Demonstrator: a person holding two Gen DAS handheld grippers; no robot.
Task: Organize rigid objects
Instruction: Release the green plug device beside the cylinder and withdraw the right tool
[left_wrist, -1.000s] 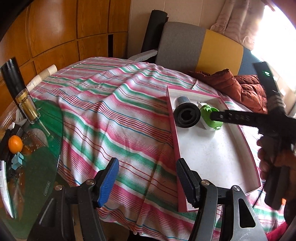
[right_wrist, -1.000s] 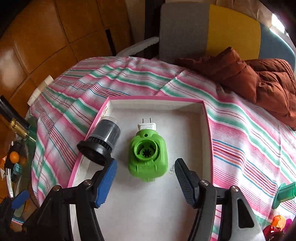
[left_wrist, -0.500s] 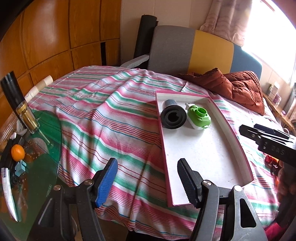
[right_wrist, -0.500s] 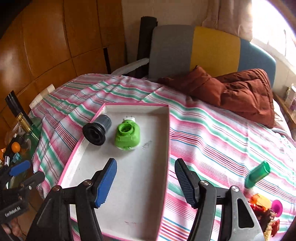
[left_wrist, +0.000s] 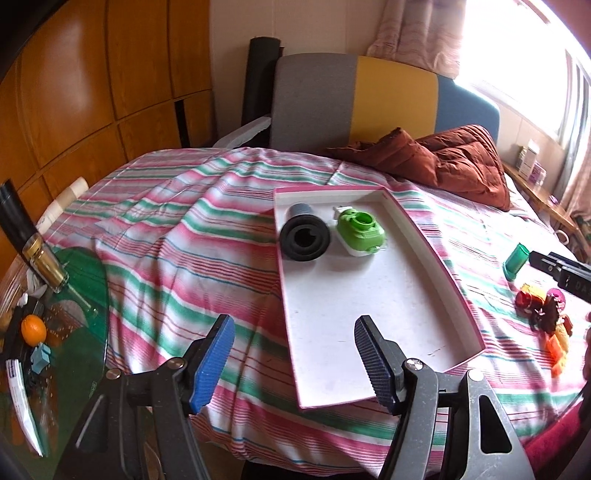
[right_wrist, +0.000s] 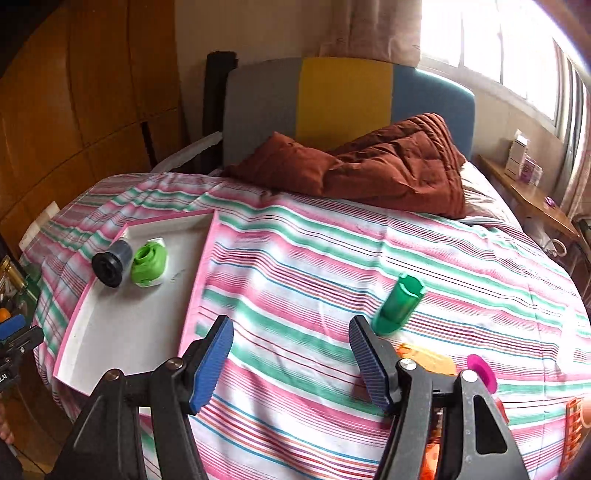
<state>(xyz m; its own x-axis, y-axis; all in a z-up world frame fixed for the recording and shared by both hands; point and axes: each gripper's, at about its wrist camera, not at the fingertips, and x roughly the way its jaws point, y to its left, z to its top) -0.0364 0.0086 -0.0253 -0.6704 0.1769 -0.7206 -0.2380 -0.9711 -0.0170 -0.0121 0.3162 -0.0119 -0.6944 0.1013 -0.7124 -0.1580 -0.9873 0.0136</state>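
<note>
Now swung away from the pink-rimmed tray (right_wrist: 201, 258), right hand-held gripper (right_wrist: 291, 354) empty, jaws partly apart, aimed at the green cylinder (right_wrist: 400, 302) lying on the striped bedspread (right_wrist: 314, 243) right of that tray. Inside the tray, far end: black cap (left_wrist: 304, 238) beside green plug-in (left_wrist: 362, 230). Probably next pick. Left hand-held gripper (left_wrist: 293, 354) at the tray's near edge, empty, jaws just opened slightly.

Bedsheet (right_wrist: 303, 266) pink-green-white striped; tray (left_wrist: 369, 295) white, pink rim; plug-in (left_wrist: 360, 230) bright green; quilt (right_wrist: 388, 162) rust-brown.
</note>
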